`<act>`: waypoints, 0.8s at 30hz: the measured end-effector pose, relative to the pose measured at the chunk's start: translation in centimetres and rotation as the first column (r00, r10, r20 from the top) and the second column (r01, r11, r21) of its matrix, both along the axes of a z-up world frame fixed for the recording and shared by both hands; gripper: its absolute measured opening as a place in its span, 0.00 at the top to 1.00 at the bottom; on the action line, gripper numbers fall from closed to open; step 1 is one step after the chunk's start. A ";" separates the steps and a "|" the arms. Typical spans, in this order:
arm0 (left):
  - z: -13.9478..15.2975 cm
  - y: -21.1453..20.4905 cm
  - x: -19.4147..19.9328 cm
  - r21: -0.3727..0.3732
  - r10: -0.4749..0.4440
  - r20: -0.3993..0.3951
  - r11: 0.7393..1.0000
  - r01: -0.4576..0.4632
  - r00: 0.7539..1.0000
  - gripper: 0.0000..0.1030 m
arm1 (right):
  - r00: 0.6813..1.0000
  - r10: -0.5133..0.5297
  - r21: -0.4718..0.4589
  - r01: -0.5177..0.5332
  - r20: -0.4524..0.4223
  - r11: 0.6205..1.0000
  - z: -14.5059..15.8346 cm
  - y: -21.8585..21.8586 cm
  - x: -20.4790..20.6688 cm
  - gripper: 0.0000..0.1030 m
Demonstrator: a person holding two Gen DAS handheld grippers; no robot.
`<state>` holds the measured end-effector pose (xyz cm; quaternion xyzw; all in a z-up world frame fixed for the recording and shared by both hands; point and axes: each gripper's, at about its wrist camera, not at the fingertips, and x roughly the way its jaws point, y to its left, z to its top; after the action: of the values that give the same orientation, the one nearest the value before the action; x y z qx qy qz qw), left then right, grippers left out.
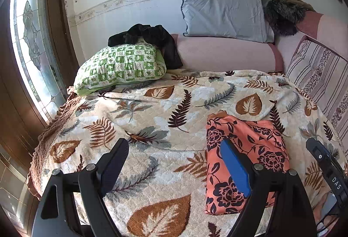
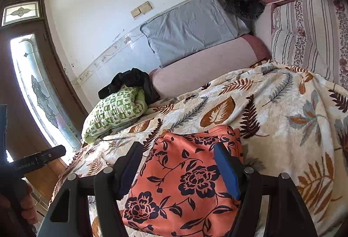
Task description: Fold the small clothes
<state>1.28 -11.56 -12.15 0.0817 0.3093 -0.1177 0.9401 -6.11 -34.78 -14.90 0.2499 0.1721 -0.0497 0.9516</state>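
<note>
Leaf-print quilt (image 1: 165,106) covers the bed. Nearest, the left gripper (image 1: 174,156) hangs with jaws wide over bare quilt, gripping nothing. The right gripper (image 2: 176,160) hovers with jaws apart above a folded coral floral garment (image 2: 184,182) lying on the quilt. Beyond sit a green checked pillow (image 1: 121,67), black clothing (image 1: 152,36) and a grey pillow (image 1: 224,12).

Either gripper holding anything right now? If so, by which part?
Nothing held. Left gripper and right gripper both stand open above the folded orange floral garment.
</note>
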 end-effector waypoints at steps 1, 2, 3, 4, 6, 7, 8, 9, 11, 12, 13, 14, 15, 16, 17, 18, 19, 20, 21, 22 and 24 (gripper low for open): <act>0.1 0.2 0.0 0.001 0.003 -0.001 1.000 -0.003 1.000 0.16 | 1.000 -0.001 0.001 0.001 0.004 1.000 0.1 0.0 0.0 0.31; 0.2 0.4 0.0 0.005 0.008 -0.001 1.000 -0.008 1.000 0.16 | 1.000 -0.001 0.004 0.001 0.007 1.000 0.1 0.0 0.0 0.31; 0.3 0.7 0.0 0.011 0.017 -0.002 1.000 -0.017 1.000 0.16 | 1.000 0.000 0.009 0.000 0.009 1.000 0.1 0.0 0.0 0.31; 0.6 1.1 -0.2 0.016 0.029 -0.002 0.999 -0.029 1.000 0.16 | 1.000 0.001 0.017 -0.001 0.013 1.000 0.2 0.0 0.0 0.31; 1.2 2.1 -0.7 0.014 0.057 -0.014 0.998 -0.057 0.998 0.16 | 1.000 0.008 0.038 -0.009 0.020 0.999 0.4 -0.2 0.0 0.31; 1.6 2.7 -1.1 0.012 0.064 -0.022 0.998 -0.064 0.998 0.16 | 1.000 0.011 0.043 -0.012 0.025 0.999 0.4 -0.2 0.0 0.31; 2.1 3.4 -1.6 0.012 0.068 -0.024 0.998 -0.068 0.997 0.16 | 1.000 0.008 0.041 -0.009 0.027 0.999 0.5 -0.1 0.2 0.31; 2.7 4.1 -2.3 0.013 0.069 -0.019 0.998 -0.069 0.997 0.16 | 1.000 0.004 0.037 -0.005 0.026 0.999 0.5 0.0 0.5 0.31; 3.7 5.2 -3.5 0.041 0.052 0.012 0.998 -0.052 0.999 0.12 | 1.000 0.002 0.017 -0.002 0.021 1.000 0.8 0.7 1.6 0.31; 4.2 5.6 -4.0 0.068 0.049 0.038 0.996 -0.052 0.998 0.08 | 1.000 0.002 -0.002 -0.002 0.023 1.000 1.0 1.2 2.1 0.31; 4.6 6.1 -4.5 0.092 0.055 0.072 0.994 -0.061 0.996 0.05 | 1.000 0.006 -0.016 -0.005 0.023 1.000 1.1 1.7 2.7 0.31; 4.9 6.6 -5.0 0.108 0.060 0.106 0.992 -0.071 0.993 0.04 | 1.000 0.015 -0.018 -0.014 0.022 1.000 1.2 2.1 3.1 0.31; 5.1 7.1 -5.4 0.118 0.058 0.133 0.990 -0.074 0.989 0.04 | 0.999 0.027 -0.008 -0.027 0.023 1.000 1.2 2.6 3.4 0.31; 5.2 7.4 -5.5 0.122 0.058 0.146 0.990 -0.076 0.988 0.04 | 0.999 0.039 0.003 -0.039 0.025 0.999 1.2 3.0 3.6 0.31; 5.2 7.7 -5.3 0.119 0.064 0.140 0.990 -0.081 0.988 0.04 | 0.998 0.049 0.006 -0.050 0.025 0.999 1.2 3.4 3.8 0.31; 5.1 7.9 -5.0 0.108 0.068 0.121 0.991 -0.081 0.990 0.04 | 0.998 0.058 -0.007 -0.058 0.025 0.998 1.3 3.9 3.7 0.31; 5.0 8.1 -4.7 0.092 0.068 0.098 0.993 -0.077 0.993 0.04 | 0.997 0.067 -0.033 -0.067 0.022 0.997 1.4 4.5 3.7 0.31; 4.8 8.2 -4.5 0.079 0.067 0.082 0.994 -0.073 0.994 0.04 | 0.997 0.075 -0.067 -0.074 0.019 0.995 1.5 5.0 3.5 0.31; 4.7 8.3 -4.4 0.069 0.068 0.077 0.995 -0.073 0.995 0.04 | 0.997 0.080 -0.102 -0.078 0.018 0.992 1.5 5.4 3.2 0.31; 4.5 8.3 -4.2 0.064 0.071 0.077 0.995 -0.076 0.994 0.04 | 0.997 0.080 -0.129 -0.077 0.017 0.989 1.5 5.5 2.9 0.31; 4.0 8.1 -3.6 0.061 0.081 0.063 0.995 -0.085 0.995 0.04 | 0.997 0.079 -0.137 -0.077 0.010 0.988 1.4 5.2 2.3 0.31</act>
<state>-2.27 -3.48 -8.16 0.1022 0.2874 -0.0660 0.9501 -3.80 -29.58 -13.54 0.1777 0.1704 -0.0222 0.9690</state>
